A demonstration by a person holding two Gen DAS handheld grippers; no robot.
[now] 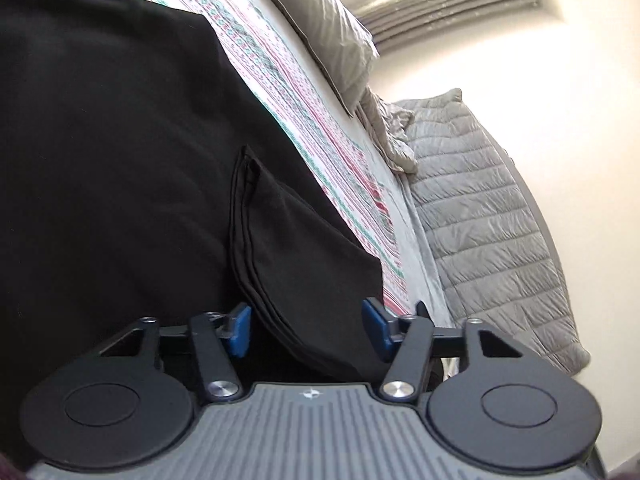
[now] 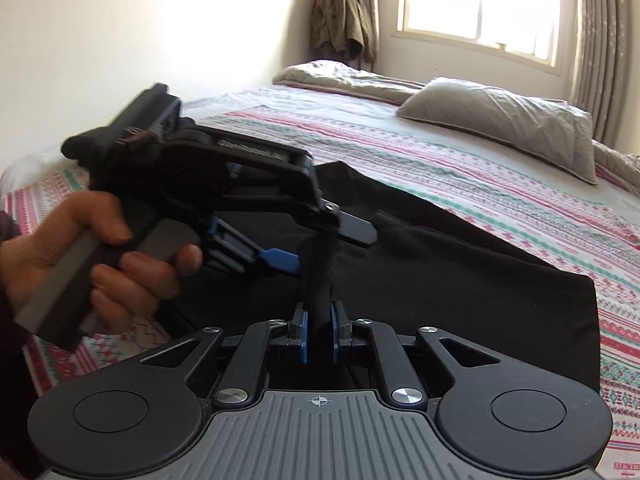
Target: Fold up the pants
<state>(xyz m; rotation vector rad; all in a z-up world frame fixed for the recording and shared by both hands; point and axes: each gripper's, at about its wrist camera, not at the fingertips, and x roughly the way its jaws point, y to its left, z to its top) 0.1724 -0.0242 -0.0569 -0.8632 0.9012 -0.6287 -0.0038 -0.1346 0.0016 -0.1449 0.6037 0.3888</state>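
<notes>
One garment: black pants [image 2: 440,280] lie spread on the patterned bedsheet [image 2: 480,184], with a bunched ridge of cloth lifted at the near edge
Fold state: judged early or mid-fold; in the left wrist view a stitched hem or corner [image 1: 280,248] stands up from the flat cloth, layers stacked
Handling: soft, limp, light; it will sag and drape from any pinch, so a fold is likely to slump unless both ends are carried together
Where to hold: at seamed edges or hems, where the doubled fabric gives the pads more to bite; a mid-panel pinch would only pull up a peak
Right gripper [image 2: 319,330]: jaws narrow, blue pads clamped on the raised ridge of black cloth
Left gripper [image 1: 307,330]: jaws about half wide, the hem corner between the blue pads [image 1: 240,330]; the left pad looks close to the cloth, the right one apart, no firm grip visible
Left hand [image 2: 100,264]: seen from the right wrist view, wrapped round the gripper handle, left of the ridge
Risk: cloth slipping from a shallow pinch
Surroundings: grey pillow [image 2: 500,120] far right, quilted grey blanket [image 1: 492,220], bright window [image 2: 480,0] beyond
</notes>
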